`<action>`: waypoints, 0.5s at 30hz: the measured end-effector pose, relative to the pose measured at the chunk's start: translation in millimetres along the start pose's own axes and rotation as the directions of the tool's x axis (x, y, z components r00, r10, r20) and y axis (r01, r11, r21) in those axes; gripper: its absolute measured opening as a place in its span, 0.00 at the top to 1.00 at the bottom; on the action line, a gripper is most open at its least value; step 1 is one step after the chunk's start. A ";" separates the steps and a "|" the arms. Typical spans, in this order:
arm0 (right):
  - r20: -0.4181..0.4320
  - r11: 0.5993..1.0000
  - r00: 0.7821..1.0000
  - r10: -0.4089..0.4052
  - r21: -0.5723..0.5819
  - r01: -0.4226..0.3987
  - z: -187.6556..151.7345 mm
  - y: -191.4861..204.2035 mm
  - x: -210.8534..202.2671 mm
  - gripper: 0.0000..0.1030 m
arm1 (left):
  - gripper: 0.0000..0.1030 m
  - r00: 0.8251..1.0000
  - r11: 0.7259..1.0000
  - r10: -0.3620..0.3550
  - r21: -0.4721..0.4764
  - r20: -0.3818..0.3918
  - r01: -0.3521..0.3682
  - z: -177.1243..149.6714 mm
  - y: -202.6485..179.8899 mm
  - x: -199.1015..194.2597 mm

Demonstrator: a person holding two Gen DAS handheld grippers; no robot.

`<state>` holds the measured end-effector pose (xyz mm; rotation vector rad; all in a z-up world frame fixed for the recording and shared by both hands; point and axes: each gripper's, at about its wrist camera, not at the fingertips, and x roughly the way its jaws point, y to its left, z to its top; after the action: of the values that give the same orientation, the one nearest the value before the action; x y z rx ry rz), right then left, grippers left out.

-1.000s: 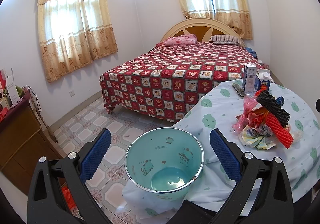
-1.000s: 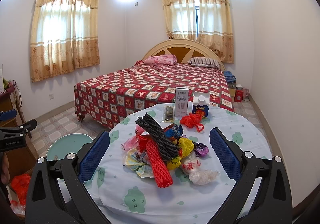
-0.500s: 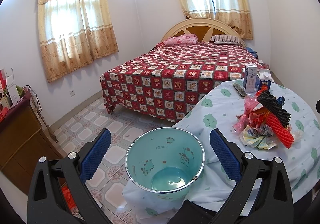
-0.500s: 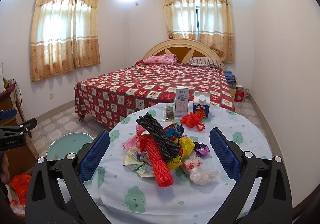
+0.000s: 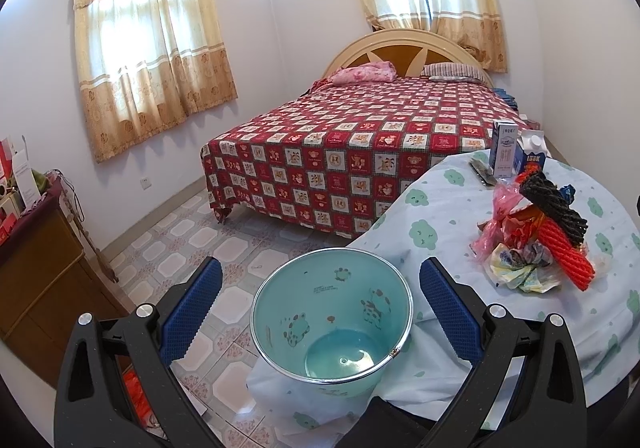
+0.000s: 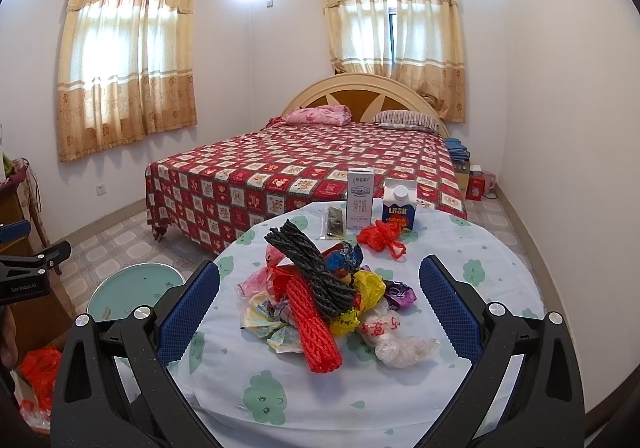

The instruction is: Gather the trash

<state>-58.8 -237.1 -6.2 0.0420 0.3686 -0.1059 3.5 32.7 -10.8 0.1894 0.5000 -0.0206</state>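
Teal bin [image 5: 332, 322] under the left gripper [image 5: 320, 306], trash pile [image 6: 324, 300] before the right gripper [image 6: 320, 306], both jaws wide, empty.

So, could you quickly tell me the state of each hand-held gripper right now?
Left hand-held gripper: open, holding nothing, aimed at the teal bin.
Right hand-held gripper: open, holding nothing, facing the trash pile.

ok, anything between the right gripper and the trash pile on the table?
Nothing visible. The right gripper is open, with the trash pile straight ahead on the table; cartons and red bag sit behind the pile.
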 end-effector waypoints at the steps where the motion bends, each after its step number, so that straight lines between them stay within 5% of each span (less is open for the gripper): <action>1: 0.000 1.000 1.000 0.000 -0.001 0.000 -0.3 -0.2 0.3 0.05 | 0.06 1.000 1.000 0.000 0.000 0.000 0.000 -0.1 0.2 0.0; 7: -0.004 0.998 0.998 -0.063 -0.004 0.063 -4.7 -21.4 9.7 0.05 | 0.06 0.999 1.000 -0.008 0.005 -0.035 0.008 -6.3 -8.5 13.5; 15: -0.114 0.976 0.971 -0.208 0.033 0.213 -41.1 -88.5 45.6 0.06 | 0.06 0.992 0.997 -0.037 0.062 -0.120 0.044 -26.6 -43.1 44.6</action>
<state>-41.0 -327.0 -62.9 0.0535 0.4805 -0.3236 27.1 -3.5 -62.6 0.2444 0.6227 -0.0653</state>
